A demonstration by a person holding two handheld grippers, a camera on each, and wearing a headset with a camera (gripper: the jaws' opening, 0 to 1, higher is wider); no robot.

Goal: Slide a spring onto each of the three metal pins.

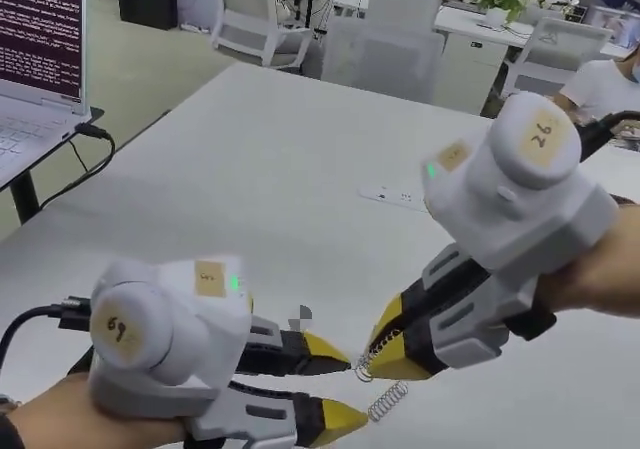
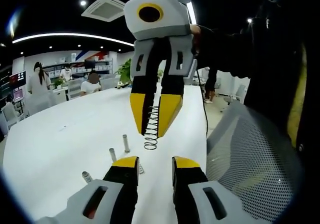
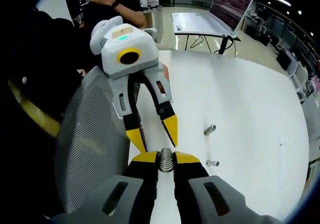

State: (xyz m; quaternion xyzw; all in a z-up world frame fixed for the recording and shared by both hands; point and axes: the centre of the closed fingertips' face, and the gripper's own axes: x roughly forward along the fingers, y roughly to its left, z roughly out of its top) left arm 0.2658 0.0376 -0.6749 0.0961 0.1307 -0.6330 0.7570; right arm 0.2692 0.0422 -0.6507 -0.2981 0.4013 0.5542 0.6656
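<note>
My right gripper [image 3: 165, 159], stickered 26, pinches a spring [image 2: 151, 134], its top coils hidden between the jaws. My left gripper [image 2: 155, 162], stickered 69, stands parted and empty. The pins [image 2: 126, 143] on the table [image 1: 300, 149] are small and hard to make out.

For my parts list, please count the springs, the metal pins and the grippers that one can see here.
Springs: 2, held spring in the right gripper, loose spring on the table
Metal pins: 3, far pin, middle pin, near pin
Grippers: 2, with the left gripper
Total: 7
</note>
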